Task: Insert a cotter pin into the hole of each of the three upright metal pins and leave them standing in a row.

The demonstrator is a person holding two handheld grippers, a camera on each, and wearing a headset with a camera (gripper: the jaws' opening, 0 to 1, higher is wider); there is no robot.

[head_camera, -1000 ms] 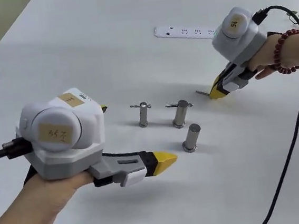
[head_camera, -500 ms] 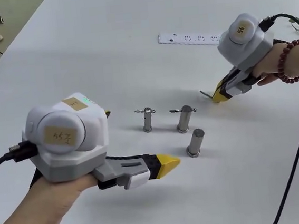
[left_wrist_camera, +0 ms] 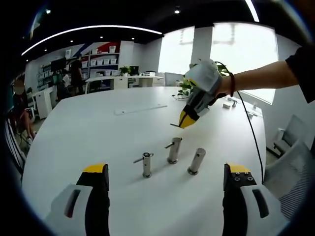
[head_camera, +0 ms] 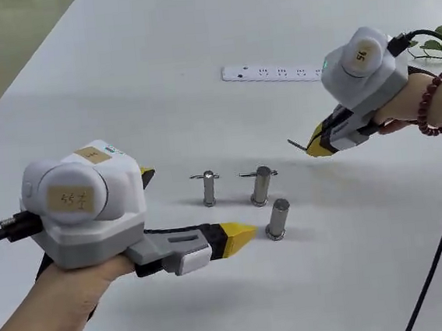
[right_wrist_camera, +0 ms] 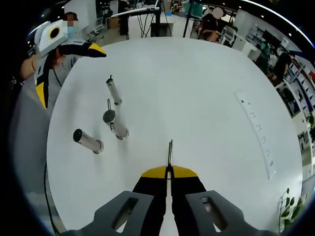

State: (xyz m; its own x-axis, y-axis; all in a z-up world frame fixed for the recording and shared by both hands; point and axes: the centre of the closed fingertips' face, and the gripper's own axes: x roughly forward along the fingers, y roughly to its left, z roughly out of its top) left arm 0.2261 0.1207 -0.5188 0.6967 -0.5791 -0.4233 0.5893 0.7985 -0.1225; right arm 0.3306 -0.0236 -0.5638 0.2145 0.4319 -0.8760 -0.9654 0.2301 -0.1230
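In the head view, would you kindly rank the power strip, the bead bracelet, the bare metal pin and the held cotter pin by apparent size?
1. power strip, largest even though it lies farthest away
2. bead bracelet
3. bare metal pin
4. cotter pin held in the right claw, clearly smallest

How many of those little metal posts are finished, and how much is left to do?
Done: the left metal pin and middle metal pin already hold inserted cotter pins. In hand: the right claw is shut on the last cotter pin. Left: the third metal pin is bare and stands slightly off the others' line.
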